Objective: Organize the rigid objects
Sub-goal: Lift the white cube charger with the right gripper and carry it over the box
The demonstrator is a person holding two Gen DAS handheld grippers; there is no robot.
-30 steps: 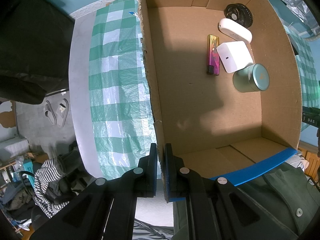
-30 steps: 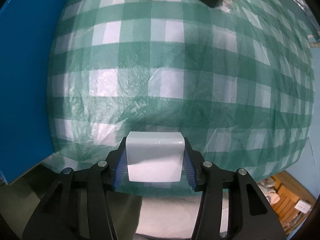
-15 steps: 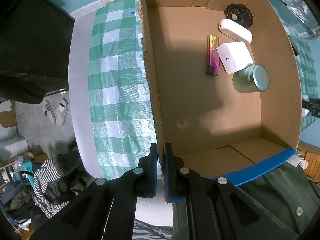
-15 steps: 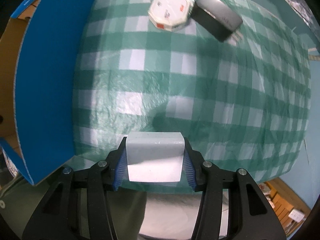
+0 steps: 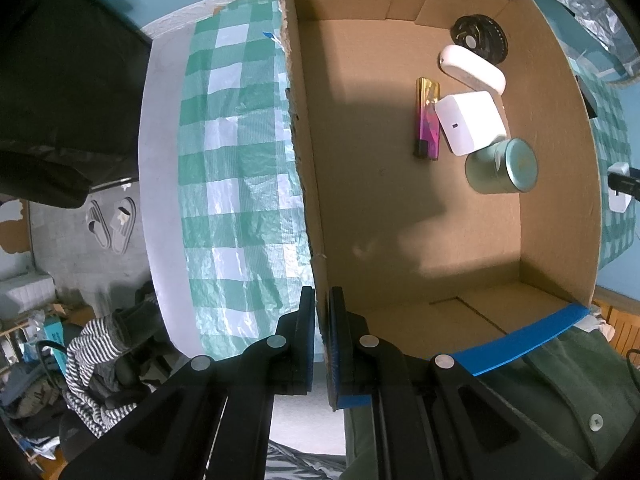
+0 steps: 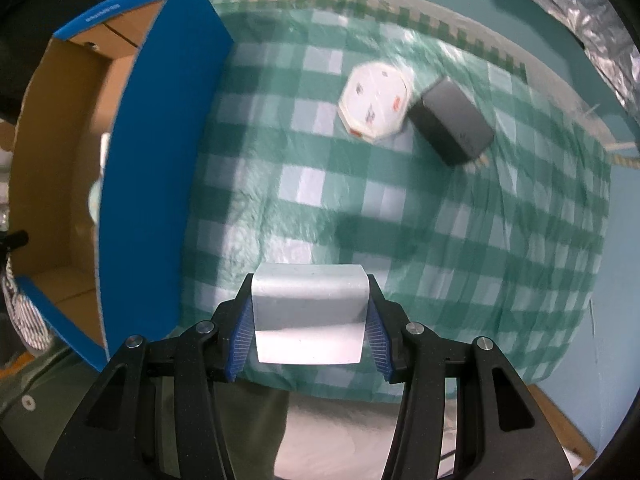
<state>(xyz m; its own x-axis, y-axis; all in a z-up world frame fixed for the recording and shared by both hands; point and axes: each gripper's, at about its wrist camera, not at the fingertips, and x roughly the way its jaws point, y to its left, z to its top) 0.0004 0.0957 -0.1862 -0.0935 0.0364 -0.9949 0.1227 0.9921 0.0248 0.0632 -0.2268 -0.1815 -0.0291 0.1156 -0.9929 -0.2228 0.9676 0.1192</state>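
you're holding the box wall & a white block
left gripper (image 5: pixel 322 344) is pinching the cardboard box (image 5: pixel 308 168) wall; right gripper (image 6: pixel 308 324) is clamping the white block (image 6: pixel 310 316) above the checked bench (image 6: pixel 400 220).

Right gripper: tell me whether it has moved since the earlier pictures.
Yes. The right gripper, clamped on the white block, has risen and shifted toward the cardboard box, whose blue wall and inside now show beside the checked tablecloth.

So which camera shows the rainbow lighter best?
The left wrist view: the rainbow lighter lies in plain sight on the floor of the cardboard box. The right wrist view shows only the box's side, not the lighter.
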